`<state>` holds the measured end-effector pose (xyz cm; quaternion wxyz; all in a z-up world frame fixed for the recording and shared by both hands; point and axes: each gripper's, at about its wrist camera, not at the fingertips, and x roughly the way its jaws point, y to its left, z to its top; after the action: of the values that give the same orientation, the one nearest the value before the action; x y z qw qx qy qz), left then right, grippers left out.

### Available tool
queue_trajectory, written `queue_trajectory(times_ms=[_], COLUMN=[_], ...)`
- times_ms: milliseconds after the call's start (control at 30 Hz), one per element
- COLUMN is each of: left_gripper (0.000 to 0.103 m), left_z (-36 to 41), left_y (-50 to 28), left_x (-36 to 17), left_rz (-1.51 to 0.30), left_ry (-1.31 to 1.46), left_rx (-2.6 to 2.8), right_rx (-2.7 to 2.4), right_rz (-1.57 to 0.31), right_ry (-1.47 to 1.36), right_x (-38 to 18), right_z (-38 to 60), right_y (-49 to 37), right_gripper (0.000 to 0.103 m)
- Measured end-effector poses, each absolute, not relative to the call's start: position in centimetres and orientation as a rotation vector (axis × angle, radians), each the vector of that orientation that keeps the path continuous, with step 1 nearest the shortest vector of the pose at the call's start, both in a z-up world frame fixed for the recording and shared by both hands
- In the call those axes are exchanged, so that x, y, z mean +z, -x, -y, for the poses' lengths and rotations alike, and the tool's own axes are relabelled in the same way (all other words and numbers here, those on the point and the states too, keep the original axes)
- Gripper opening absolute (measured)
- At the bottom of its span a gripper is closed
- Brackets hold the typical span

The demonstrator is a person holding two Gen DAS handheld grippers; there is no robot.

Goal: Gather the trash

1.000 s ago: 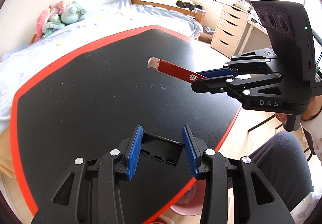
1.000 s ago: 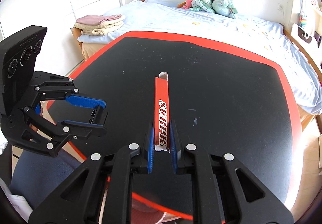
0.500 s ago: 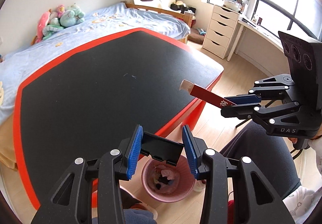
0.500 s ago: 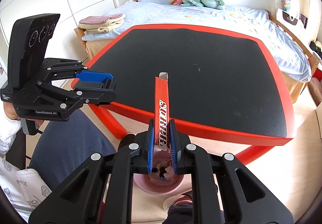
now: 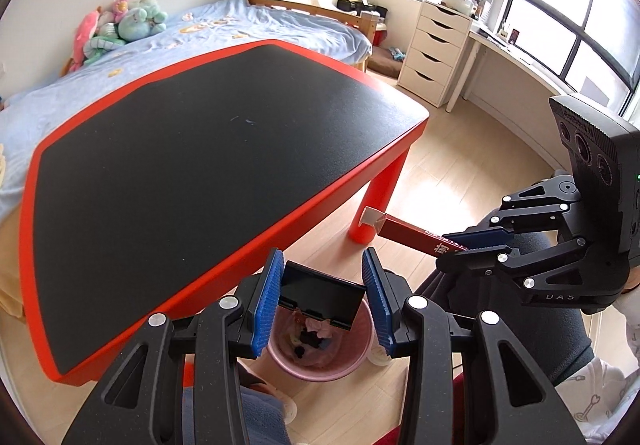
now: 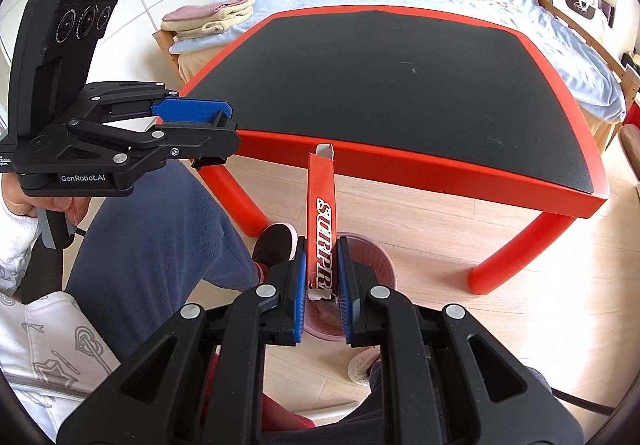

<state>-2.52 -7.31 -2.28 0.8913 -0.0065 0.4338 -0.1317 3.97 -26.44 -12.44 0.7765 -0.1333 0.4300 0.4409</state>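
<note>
1. The long, flat red cardboard carton (image 6: 321, 223) is the trash in hand: my right hand-held gripper (image 6: 322, 281) is clamped narrow on its near end, and the rest juts out in front, above the floor and clear of the red-edged black table (image 6: 400, 77).
2. The pink ribbed plastic bin (image 5: 352, 361) stands on the floor just below both grippers, already part full of scraps.
3. My left hand-held gripper (image 5: 318, 297) holds a small flat black plastic piece (image 5: 320, 295) crosswise between its blue pads, jaws partly open around it.
4. I judge the carton light and fairly stiff, yet hollow, so it would crush under a hard squeeze. The end grip across its narrow faces looks sound; its torn flaps are the weak spots.
5. White lettering on the carton reads "SURPRI", the rest hidden by the pads; the left view shows a Chinese character on it.
6. The left gripper's body reads "GenRobot.AI", the right's "DAS".
</note>
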Motion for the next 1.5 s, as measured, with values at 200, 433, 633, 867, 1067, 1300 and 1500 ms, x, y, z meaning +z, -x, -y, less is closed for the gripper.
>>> queue_trajectory(times_ms=[200,433,633,867,1067,1300,1500], left_gripper=[0.041,0.092,0.095,0.095,0.095,0.095,0.095], left_z=[7.6,7.1,6.9,6.4,6.2,5.6,4.6], left_y=[2.5,2.4,3.0,4.0,4.5,4.7,4.1], left_x=[-2.3,-2.2,-1.8,-1.3,-1.0,-0.5,0.3], left_rz=[-0.901,-0.895,-0.894,-0.873,-0.870,-0.856,-0.841], left_ry=[0.015,0.040,0.061,0.070,0.075,0.087,0.092], left_rx=[-0.281,-0.238,-0.220,-0.193,-0.172,-0.151,-0.110], right_rx=[0.957,0.917,0.908,0.910,0.904,0.913,0.898], right_rz=[-0.936,-0.919,-0.913,-0.923,-0.918,-0.899,-0.864], right_ry=[0.281,0.219,0.195,0.178,0.170,0.171,0.167], right_x=[-12.5,-12.1,-11.9,-11.5,-11.1,-10.1,-8.3], right_z=[26.6,27.5,27.3,27.1,26.9,26.7,26.2], right_y=[-4.3,-4.8,-4.5,-4.2,-4.2,-4.6,-6.1], right_gripper=[0.019,0.093,0.100,0.100,0.100,0.100,0.100])
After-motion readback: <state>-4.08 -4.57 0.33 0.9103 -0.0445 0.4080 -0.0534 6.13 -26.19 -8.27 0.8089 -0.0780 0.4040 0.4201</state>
